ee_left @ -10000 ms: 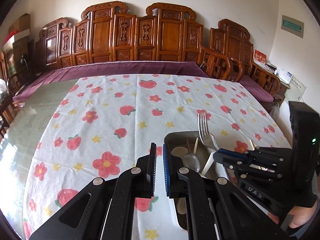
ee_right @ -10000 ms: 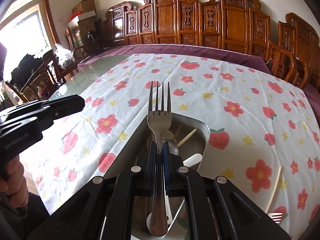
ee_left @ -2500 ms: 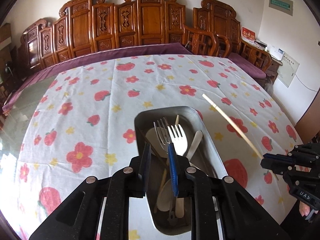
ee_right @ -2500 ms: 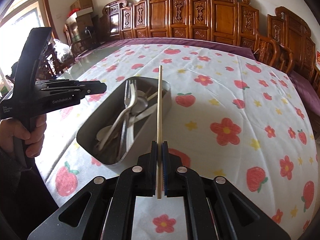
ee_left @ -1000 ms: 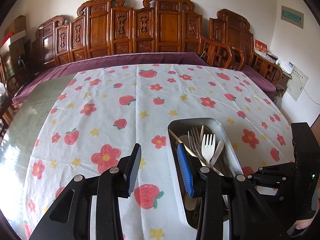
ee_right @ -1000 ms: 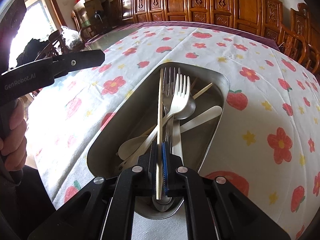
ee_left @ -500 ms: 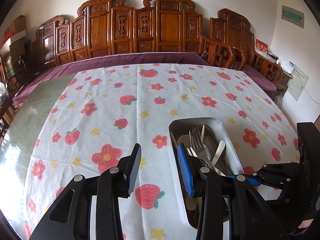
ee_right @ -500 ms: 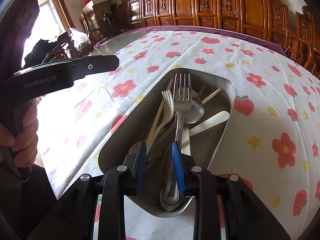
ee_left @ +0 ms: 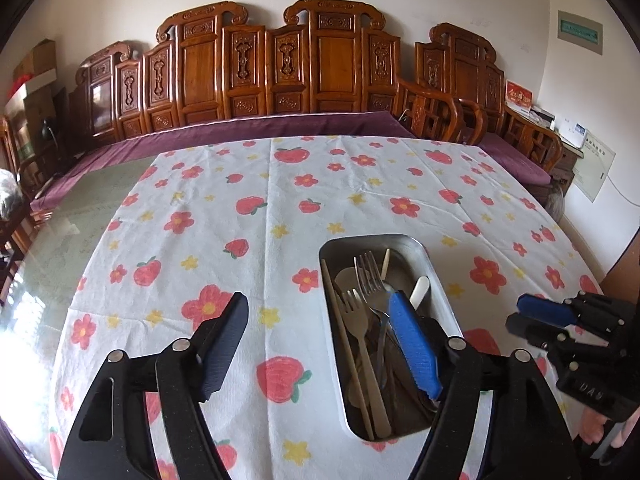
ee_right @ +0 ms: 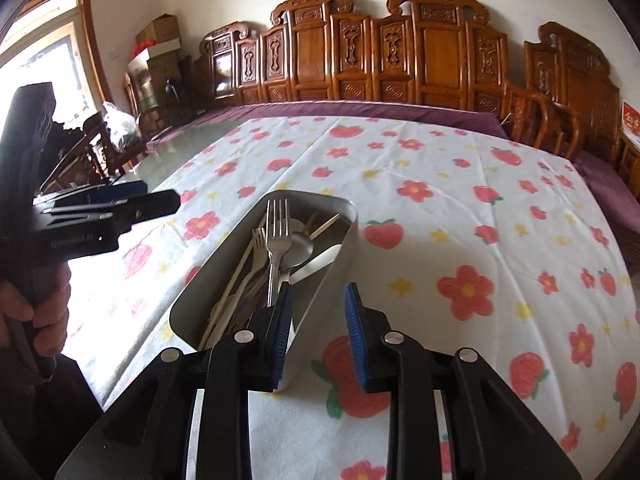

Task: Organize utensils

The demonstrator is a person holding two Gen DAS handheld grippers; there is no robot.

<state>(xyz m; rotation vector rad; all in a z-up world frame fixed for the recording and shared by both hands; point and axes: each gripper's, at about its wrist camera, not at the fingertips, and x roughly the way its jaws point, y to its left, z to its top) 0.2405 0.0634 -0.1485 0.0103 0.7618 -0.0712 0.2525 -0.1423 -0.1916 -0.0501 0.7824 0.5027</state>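
Note:
A metal tray [ee_left: 372,237] on the flowered tablecloth holds several utensils: a steel fork [ee_left: 370,276], a pale fork [ee_left: 354,316], a chopstick [ee_left: 344,332], spoons. My left gripper [ee_left: 320,344] hangs over the tray's near left edge. Its jaws are opening wide and hold nothing. My right gripper [ee_right: 318,332] is open and empty, its fingers standing either side of the tray's near right wall [ee_right: 340,272]. The steel fork [ee_right: 278,236] lies just beyond its left finger. Each gripper appears in the other's view: the right gripper [ee_left: 516,314], the left gripper [ee_right: 160,195].
The tablecloth [ee_left: 280,200] covers most of a glass-topped table. Carved wooden chairs [ee_left: 320,72] with a purple cushion line the far side. A person's hand [ee_right: 44,320] grips the left gripper's handle. Boxes and a bag stand by the window at far left.
My right gripper let the chopstick go into the tray, opened, and drew back and up. My left gripper's jaws spread much wider.

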